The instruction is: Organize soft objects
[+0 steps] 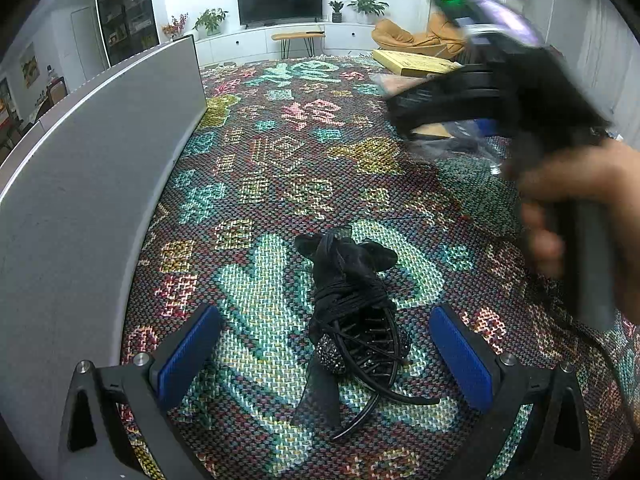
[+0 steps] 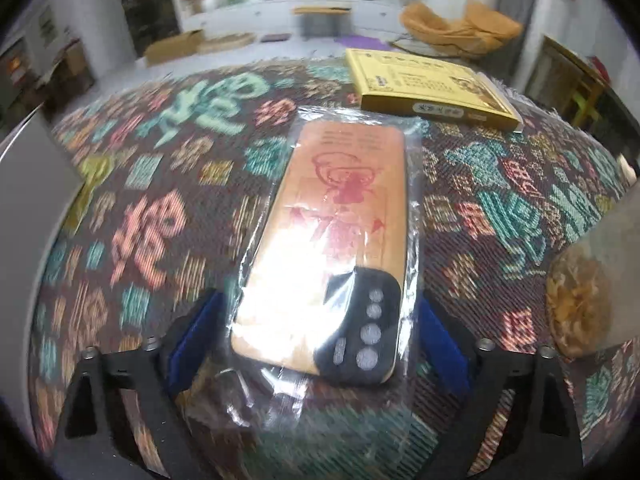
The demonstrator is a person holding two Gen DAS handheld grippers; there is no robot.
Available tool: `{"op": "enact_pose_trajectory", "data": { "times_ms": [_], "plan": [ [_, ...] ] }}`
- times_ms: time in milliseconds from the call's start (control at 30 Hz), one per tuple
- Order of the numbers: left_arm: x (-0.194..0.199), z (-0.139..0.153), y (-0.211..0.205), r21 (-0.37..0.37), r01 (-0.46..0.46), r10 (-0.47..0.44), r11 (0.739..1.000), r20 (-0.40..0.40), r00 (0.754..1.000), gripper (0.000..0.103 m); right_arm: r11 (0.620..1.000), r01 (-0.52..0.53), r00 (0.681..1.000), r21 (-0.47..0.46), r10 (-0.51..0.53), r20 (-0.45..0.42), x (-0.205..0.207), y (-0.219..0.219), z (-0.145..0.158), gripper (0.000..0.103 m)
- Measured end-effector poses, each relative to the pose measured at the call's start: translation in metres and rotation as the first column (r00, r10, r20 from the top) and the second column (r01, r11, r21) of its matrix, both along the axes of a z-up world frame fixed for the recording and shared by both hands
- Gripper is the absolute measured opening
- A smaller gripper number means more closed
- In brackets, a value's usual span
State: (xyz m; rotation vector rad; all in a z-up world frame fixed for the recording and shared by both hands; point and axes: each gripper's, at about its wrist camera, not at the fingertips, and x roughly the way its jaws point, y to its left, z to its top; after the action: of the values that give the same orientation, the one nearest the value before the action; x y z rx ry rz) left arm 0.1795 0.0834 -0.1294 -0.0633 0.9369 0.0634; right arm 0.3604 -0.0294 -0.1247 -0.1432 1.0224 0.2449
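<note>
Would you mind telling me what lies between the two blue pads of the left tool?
A black hair clip wrapped in black ribbon, lying on the patterned cloth, apart from both pads; the left wrist view shows it.

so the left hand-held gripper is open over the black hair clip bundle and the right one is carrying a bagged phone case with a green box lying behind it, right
Nearly. The box behind the bagged phone case is yellow, not green, as the right wrist view shows. The rest holds: the left hand-held gripper is open over the black hair clip bundle, and the right hand-held gripper carries the case.

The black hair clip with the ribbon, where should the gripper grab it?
Grip the ribbon-wrapped middle of the black hair clip, coming straight down with the open left gripper straddling it. That bundle is thick and soft; the thin curved prongs would likely slip.
</note>
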Motion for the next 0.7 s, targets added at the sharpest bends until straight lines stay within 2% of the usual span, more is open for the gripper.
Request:
{"op": "enact_pose_trajectory", "data": {
  "times_ms": [33, 133, 233, 333, 400, 467, 500, 567, 700],
  "plan": [
    [0.000, 0.000, 0.000, 0.000, 0.000, 0.000, 1.000, 0.000, 1.000, 0.103, 1.000, -0.013, 1.000, 0.014, 0.013, -0.026, -0.011, -0.008, 0.000, 0.079],
    [0.001, 0.000, 0.000, 0.002, -0.001, 0.001, 1.000, 0.000, 1.000, 0.103, 0.998, -0.065, 0.997, 0.001, 0.065, -0.035, -0.055, -0.028, 0.000, 0.079],
    [0.001, -0.001, -0.001, 0.005, -0.001, 0.001, 1.000, -0.001, 1.000, 0.103, 0.997, -0.075, 0.996, 0.005, 0.075, -0.057, -0.124, -0.063, 0.001, 0.079],
    [0.001, -0.001, -0.002, 0.008, 0.000, 0.000, 1.000, 0.000, 1.000, 0.103, 1.000, -0.021, 0.997, 0.017, 0.022, -0.070, -0.187, -0.102, 0.007, 0.079],
    [0.001, -0.001, -0.002, 0.009, 0.000, 0.000, 1.000, 0.000, 1.000, 0.103, 0.998, 0.065, 0.996, 0.023, -0.064, -0.061, -0.223, -0.137, 0.007, 0.079],
    [0.001, 0.000, -0.002, 0.009, 0.000, 0.000, 1.000, 0.000, 1.000, 0.103, 0.988, 0.150, 0.988, 0.030, -0.148, -0.048, -0.233, -0.163, 0.007, 0.079],
    [0.001, 0.000, -0.003, 0.010, 0.000, 0.000, 1.000, 0.000, 1.000, 0.103, 0.975, 0.218, 0.975, 0.055, -0.215, -0.046, -0.230, -0.183, 0.008, 0.079],
    [0.001, -0.001, -0.002, 0.009, 0.000, 0.000, 1.000, 0.000, 1.000, 0.103, 0.958, 0.280, 0.960, 0.062, -0.279, -0.028, -0.215, -0.202, 0.009, 0.079],
    [0.001, -0.001, -0.002, 0.010, 0.000, 0.000, 1.000, 0.000, 1.000, 0.103, 0.946, 0.325, 0.943, 0.023, -0.325, 0.064, -0.147, -0.225, 0.005, 0.080]
  ]
}}
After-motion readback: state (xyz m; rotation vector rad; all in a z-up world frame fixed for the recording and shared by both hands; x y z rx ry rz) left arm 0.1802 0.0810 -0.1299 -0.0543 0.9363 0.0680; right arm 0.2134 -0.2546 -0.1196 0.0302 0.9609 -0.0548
